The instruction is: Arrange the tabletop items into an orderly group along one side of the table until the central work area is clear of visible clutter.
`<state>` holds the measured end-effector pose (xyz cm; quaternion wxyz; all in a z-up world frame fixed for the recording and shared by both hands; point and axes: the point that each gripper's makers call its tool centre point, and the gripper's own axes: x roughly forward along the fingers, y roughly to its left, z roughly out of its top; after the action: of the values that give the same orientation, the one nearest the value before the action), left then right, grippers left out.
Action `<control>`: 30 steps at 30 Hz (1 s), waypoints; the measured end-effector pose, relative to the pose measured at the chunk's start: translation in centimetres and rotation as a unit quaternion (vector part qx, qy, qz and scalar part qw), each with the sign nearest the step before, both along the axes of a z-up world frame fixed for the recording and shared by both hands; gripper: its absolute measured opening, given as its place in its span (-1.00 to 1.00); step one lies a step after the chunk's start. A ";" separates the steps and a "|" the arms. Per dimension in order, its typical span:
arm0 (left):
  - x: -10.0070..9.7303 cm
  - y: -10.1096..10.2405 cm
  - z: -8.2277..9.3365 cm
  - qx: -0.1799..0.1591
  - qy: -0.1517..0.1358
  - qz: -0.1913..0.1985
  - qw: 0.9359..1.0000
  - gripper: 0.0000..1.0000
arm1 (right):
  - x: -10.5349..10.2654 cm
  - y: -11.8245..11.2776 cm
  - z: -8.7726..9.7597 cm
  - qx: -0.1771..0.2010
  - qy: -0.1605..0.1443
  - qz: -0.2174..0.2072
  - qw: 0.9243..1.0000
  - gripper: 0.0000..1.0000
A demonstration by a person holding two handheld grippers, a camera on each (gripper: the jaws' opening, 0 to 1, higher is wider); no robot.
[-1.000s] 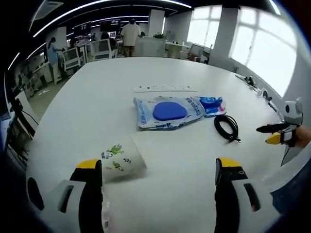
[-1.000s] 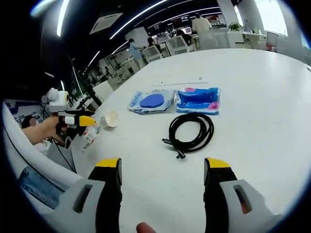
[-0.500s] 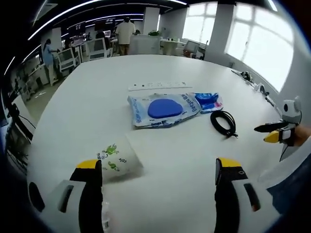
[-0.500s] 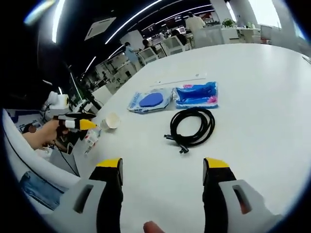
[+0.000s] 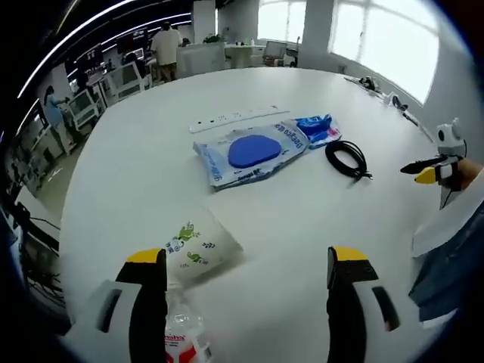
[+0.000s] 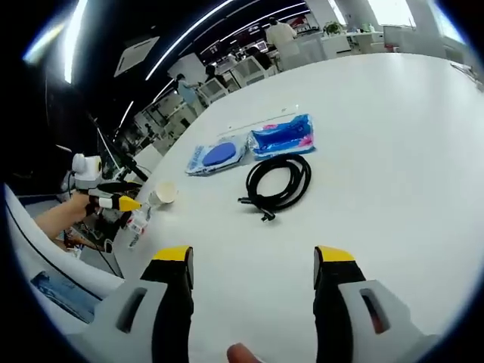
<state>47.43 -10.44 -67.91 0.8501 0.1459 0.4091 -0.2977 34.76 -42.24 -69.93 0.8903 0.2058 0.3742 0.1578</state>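
clearly pre-grasp: left claw (image 5: 240,283) and right claw (image 6: 251,283) both apart, empty; next, clamp paper cup (image 5: 198,246) near worktop (image 5: 136,174) edge.

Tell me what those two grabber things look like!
Each gripper, left and right, has two chunky grey jaws with black inner faces and bright yellow tips. Seen from the side, the left gripper looks slim and black with a yellow tip.
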 end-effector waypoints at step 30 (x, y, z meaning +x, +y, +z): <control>3.8 1.0 -6.0 0.156 0.045 -0.236 0.958 0.09 | 0.5 0.5 -1.3 0.054 0.040 -0.026 0.997 0.11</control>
<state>51.21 -9.48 -73.88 0.7032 0.3554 0.4417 -0.4291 35.29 -41.70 -71.21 0.8662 0.2691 0.3948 0.1464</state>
